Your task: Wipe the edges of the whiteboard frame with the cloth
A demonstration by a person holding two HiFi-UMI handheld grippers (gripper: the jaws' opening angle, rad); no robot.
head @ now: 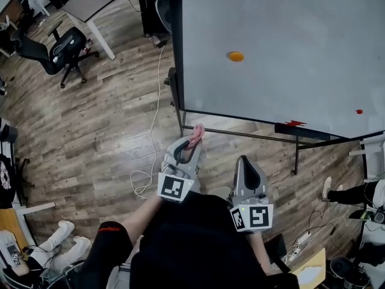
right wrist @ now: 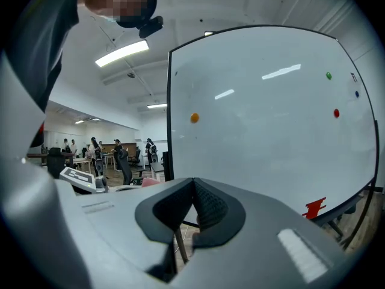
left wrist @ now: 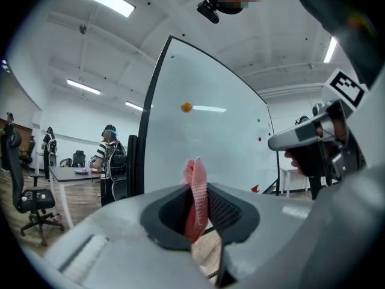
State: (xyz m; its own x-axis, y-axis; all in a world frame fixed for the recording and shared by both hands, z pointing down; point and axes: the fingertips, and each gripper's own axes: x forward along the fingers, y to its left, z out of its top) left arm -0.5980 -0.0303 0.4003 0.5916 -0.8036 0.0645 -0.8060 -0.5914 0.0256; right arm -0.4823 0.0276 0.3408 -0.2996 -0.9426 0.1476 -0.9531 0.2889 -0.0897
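While the left claw point(left wrist: 197, 208) pinches crumpled pink cloth point(left wrist: 194, 172), the smooth whiteboard point(left wrist: 222, 149) gleams

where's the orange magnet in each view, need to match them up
Head view: orange magnet, upper middle, on the whiteboard.
Left gripper view: orange magnet, just above centre, over the pink cloth.
Right gripper view: orange magnet, left of centre.
Shared landmark: black left frame edge, left of the magnet in all three.
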